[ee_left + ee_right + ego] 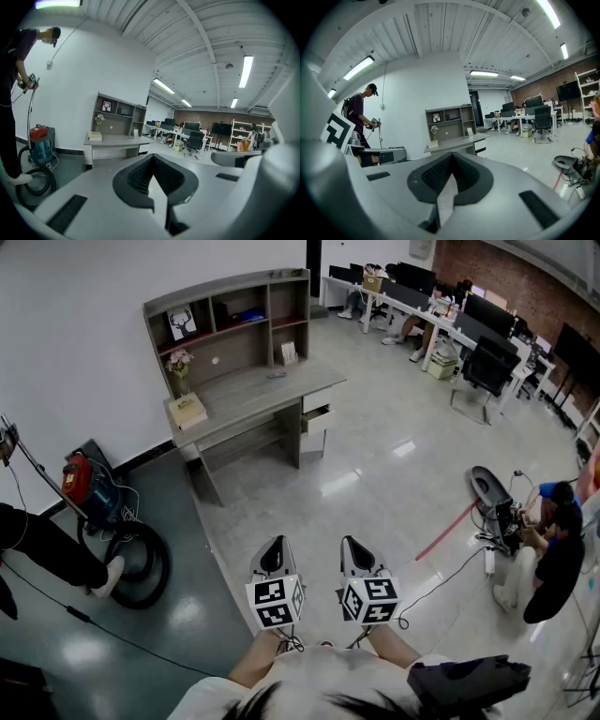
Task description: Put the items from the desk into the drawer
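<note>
A wide grey floor (375,474) is being viewed from above, and the counter (248,390) is being seen against the white wall, well apart from the person. A shelf unit (234,324) is being carried along the counter's back edge. Left of the counter, a red and teal vacuum cleaner (89,488) is being seen on the floor beside the wall. The left hand-held gripper (273,547) and the right hand-held gripper (354,547) are being held side by side over the floor and pointed toward the counter; on each, the jaws are being pressed together with nothing between them. Under the counter's right end, a drawer (319,418) is being shown standing slightly out of its stack. A tan box (187,411) is being carried at the counter's left end, near the front edge. A vase of flowers (178,360) is being shown at the back left corner, just behind the box. A small dark item (276,375) is being shown near the back edge, toward the right end; its kind cannot be told.
</note>
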